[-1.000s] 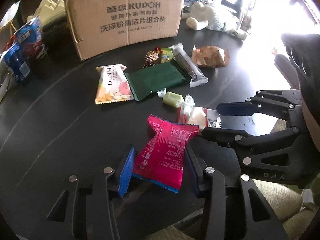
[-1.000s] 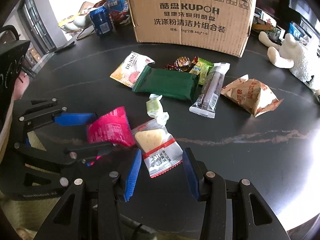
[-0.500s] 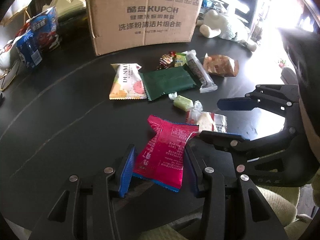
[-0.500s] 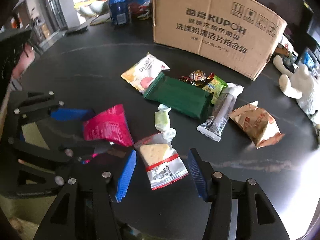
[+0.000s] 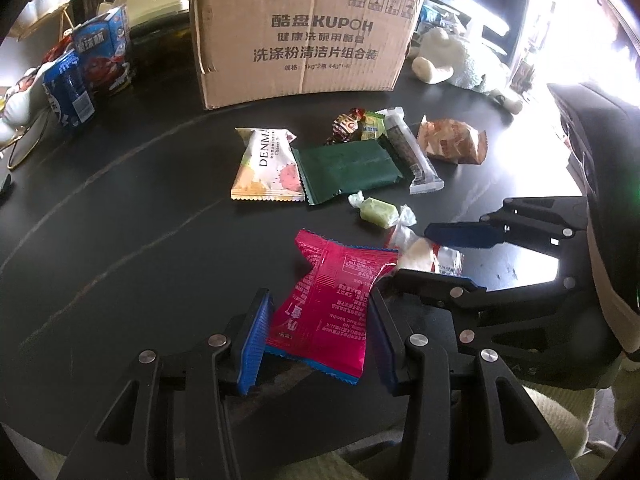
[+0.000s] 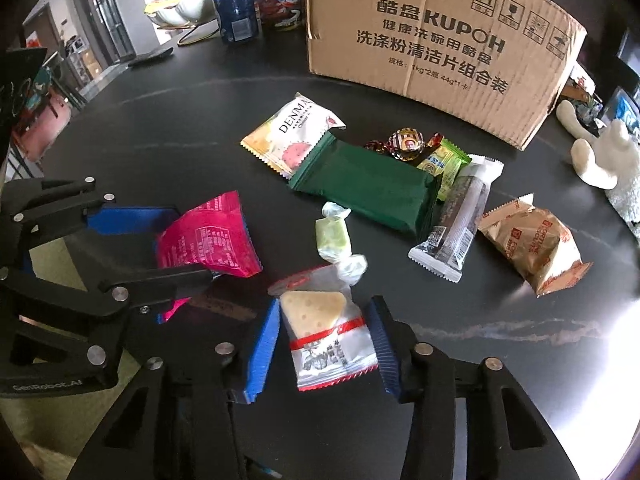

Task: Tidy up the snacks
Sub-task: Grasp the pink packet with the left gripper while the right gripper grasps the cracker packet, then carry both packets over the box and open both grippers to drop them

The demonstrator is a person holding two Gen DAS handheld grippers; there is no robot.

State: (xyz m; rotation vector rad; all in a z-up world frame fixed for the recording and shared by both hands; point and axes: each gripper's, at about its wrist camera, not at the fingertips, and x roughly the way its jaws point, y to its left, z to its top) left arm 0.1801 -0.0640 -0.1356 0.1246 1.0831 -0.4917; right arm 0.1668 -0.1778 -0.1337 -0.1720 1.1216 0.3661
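Snacks lie on a black table (image 5: pixel 120 220). My left gripper (image 5: pixel 316 340) is shut on a pink snack packet (image 5: pixel 332 304), its blue pads against the packet's two edges; the packet also shows in the right wrist view (image 6: pixel 208 236). My right gripper (image 6: pixel 324 352) is shut on a clear packet with a cheese-wedge picture (image 6: pixel 324 328), seen partly in the left wrist view (image 5: pixel 424 254). Beyond lie a green candy (image 5: pixel 378 212), a dark green packet (image 5: pixel 348 168), a DENMA packet (image 5: pixel 266 168), a long dark bar (image 5: pixel 412 152) and an orange-brown packet (image 5: pixel 452 142).
A large KUPOH cardboard box (image 5: pixel 304 32) stands at the back. Blue snack boxes (image 5: pixel 92 68) stand at the back left. A white plush toy (image 5: pixel 452 60) lies at the back right. The table's near edge runs just under both grippers.
Both grippers have risen and tilted slightly, so more of the table and box shows. Each keeps its packet between its pads; the snacks on the table have not moved.
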